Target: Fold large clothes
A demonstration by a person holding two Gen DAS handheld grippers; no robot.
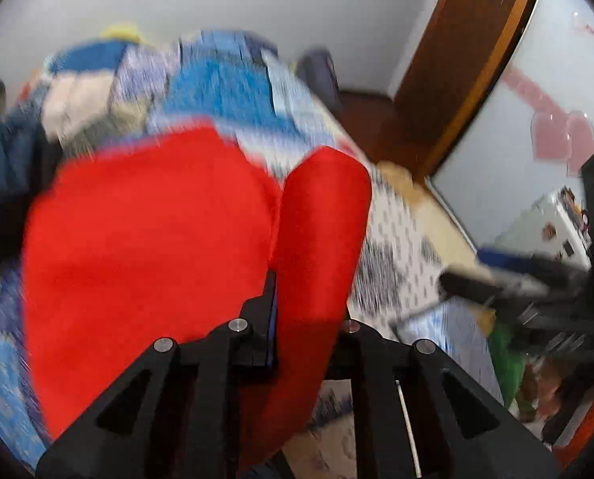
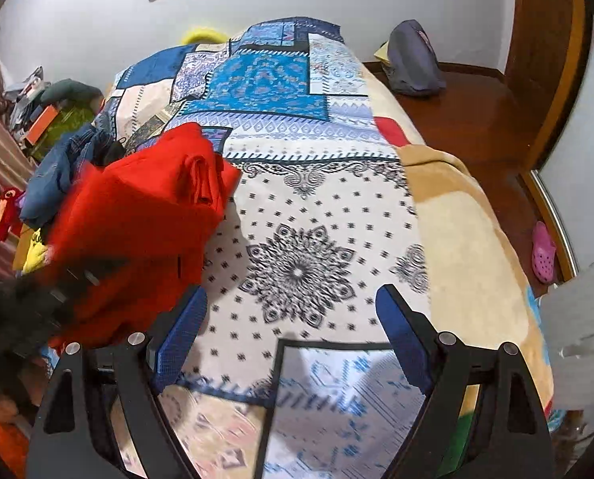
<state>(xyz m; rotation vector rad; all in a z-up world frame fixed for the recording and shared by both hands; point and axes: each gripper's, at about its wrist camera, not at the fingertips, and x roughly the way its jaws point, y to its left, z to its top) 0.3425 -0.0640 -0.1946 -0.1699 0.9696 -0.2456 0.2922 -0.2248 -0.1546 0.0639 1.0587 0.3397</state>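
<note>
Left gripper (image 1: 275,303) is raised over the bed's left side, jaws clamped on the red garment (image 2: 145,215), soft fabric bunched and hanging in folds above the patchwork bedspread (image 2: 308,215). To the right, the right gripper (image 2: 289,335) hovers low, blue-padded fingers (image 2: 181,335) spread wide, holding nothing.

Left hand-held gripper (image 1: 275,319) seemingly clamped, view blurred; right hand-held gripper (image 2: 293,335) jaws spread wide.
</note>
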